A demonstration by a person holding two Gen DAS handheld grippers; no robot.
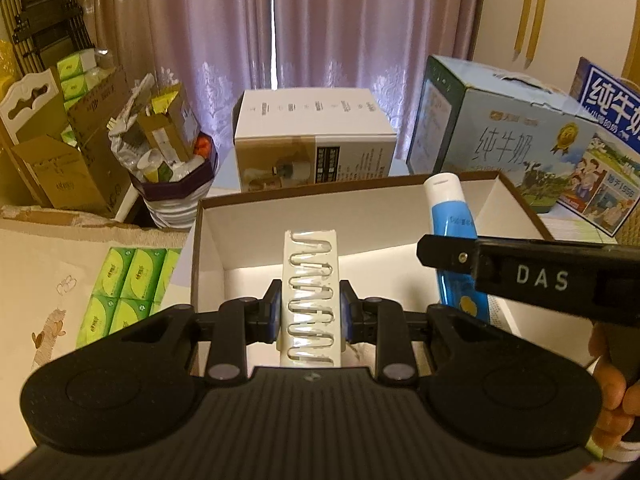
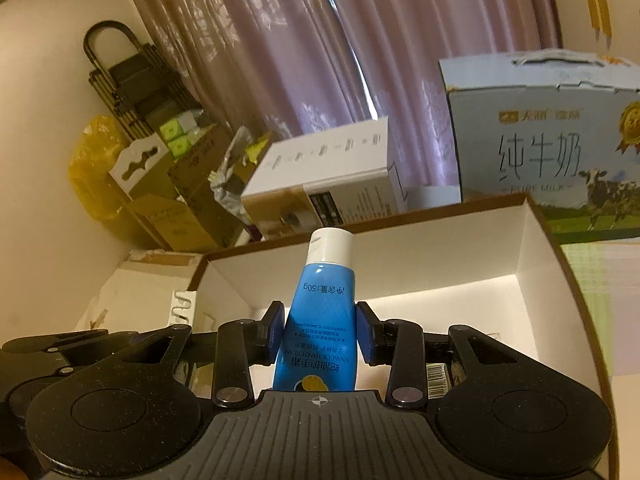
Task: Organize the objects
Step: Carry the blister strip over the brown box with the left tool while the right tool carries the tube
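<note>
Grippers both hung over open box (image 1: 516, 196): left gripper (image 1: 309, 312) nearly closed on white clip card (image 1: 310, 300), long axis pointing away along fingers; right gripper (image 2: 320, 332) clamped blue cream tube (image 2: 322, 312), cap forward, nearer box's right wall, card toward left wall

Mauve curtains (image 1: 280, 40) (drawn), cream wall (image 2: 48, 80).

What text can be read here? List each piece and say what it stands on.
"DAS": right gripper, on its side.
"纯牛奶": milk carton.
"PURE MILK": same carton.
"纯牛": blue box, cut off by the frame.
"净含量:50g", "SNAKE OIL HAND CREAM": blue tube, upside down.
White box: too small to read.
</note>
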